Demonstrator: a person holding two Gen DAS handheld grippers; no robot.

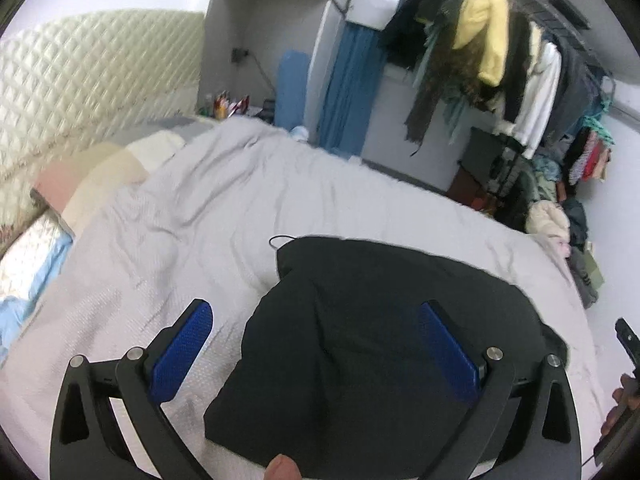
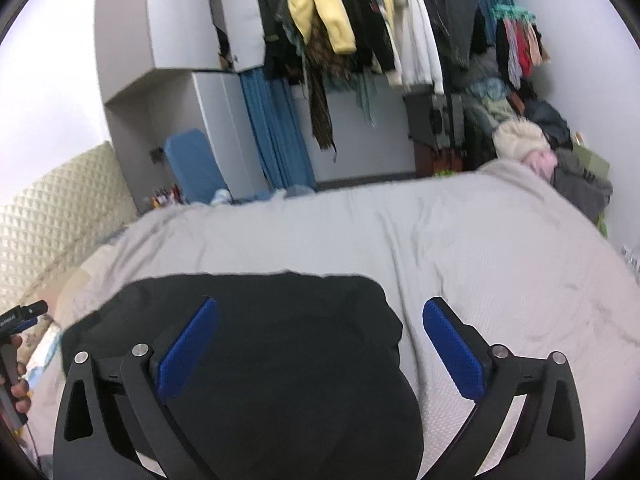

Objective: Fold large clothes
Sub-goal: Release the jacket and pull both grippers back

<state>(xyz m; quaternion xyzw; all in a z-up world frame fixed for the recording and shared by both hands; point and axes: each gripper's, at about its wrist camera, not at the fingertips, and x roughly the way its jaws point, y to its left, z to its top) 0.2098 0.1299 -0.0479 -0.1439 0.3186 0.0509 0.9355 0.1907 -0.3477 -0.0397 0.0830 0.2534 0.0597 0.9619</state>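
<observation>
A black garment [image 1: 360,340] lies folded in a compact bundle on the grey bedspread [image 1: 200,208], near the bed's front edge. My left gripper [image 1: 316,316] is open above its left part, blue pads wide apart, holding nothing. The same garment [image 2: 272,360] fills the lower middle of the right wrist view. My right gripper [image 2: 320,312] is open above its right edge, empty. A thin black cord loop sticks out at the garment's far left corner [image 1: 280,240].
A quilted cream headboard [image 1: 80,92] and pillows [image 1: 92,176] are at the left. A rack of hanging clothes [image 2: 380,32] and a heap of laundry [image 2: 532,140] stand beyond the bed. A grey wardrobe [image 2: 160,40] and blue curtain [image 2: 276,128] are behind.
</observation>
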